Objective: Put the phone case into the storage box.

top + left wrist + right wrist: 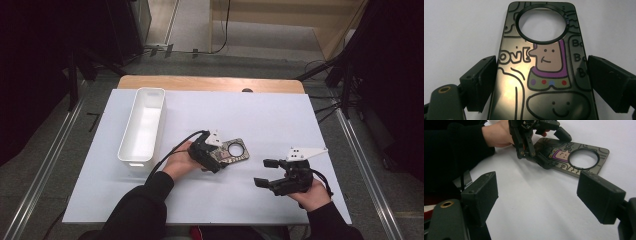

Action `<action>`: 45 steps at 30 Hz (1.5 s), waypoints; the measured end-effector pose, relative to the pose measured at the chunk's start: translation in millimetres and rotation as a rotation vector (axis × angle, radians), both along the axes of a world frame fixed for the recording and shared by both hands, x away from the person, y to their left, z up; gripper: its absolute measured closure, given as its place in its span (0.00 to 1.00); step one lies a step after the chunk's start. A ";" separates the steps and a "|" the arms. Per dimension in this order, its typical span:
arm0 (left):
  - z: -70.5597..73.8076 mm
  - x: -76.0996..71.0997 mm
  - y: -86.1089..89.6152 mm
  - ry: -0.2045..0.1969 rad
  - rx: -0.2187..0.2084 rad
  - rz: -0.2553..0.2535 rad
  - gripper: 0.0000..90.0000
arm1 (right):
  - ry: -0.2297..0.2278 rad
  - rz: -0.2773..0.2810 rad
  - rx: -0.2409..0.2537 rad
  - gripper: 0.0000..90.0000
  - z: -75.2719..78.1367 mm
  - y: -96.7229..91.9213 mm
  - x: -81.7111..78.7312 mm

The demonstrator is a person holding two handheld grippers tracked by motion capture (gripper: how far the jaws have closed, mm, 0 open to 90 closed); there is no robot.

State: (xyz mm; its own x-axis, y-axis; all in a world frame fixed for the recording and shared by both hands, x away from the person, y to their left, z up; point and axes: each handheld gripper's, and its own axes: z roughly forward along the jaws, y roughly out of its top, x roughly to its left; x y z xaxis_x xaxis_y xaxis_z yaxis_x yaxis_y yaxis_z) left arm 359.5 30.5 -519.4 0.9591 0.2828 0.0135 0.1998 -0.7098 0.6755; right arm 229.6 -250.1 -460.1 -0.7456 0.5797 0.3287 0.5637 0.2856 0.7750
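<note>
The cartoon-printed phone case lies flat on the white counter, right of the white bin. The left gripper straddles its lower end, fingers at both edges, grip uncertain. The right gripper hovers nearby, wide open, empty.

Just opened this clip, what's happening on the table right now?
A person works two handheld tools over a white sheet on the table. The left tool has its jaws either side of a flat phone case printed with cartoon figures, close to its long edges; whether they grip it is unclear. The right tool is open and holds nothing, off to the case's side. A white bin sits at the left; nothing shows inside it.
</note>
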 end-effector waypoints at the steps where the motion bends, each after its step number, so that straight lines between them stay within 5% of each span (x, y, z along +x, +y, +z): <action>1: 0.7 0.3 0.4 0.000 -0.002 0.002 0.12 | 0.000 0.000 0.000 0.18 0.0 0.0 0.0; 16: 29.9 -1.7 6.7 0.048 -0.150 0.068 0.12 | 0.000 0.002 -0.002 0.18 0.1 0.4 0.1; 45: 67.0 -10.9 27.9 0.084 -0.278 0.236 0.12 | 0.010 0.005 0.002 0.18 -4.4 6.2 4.0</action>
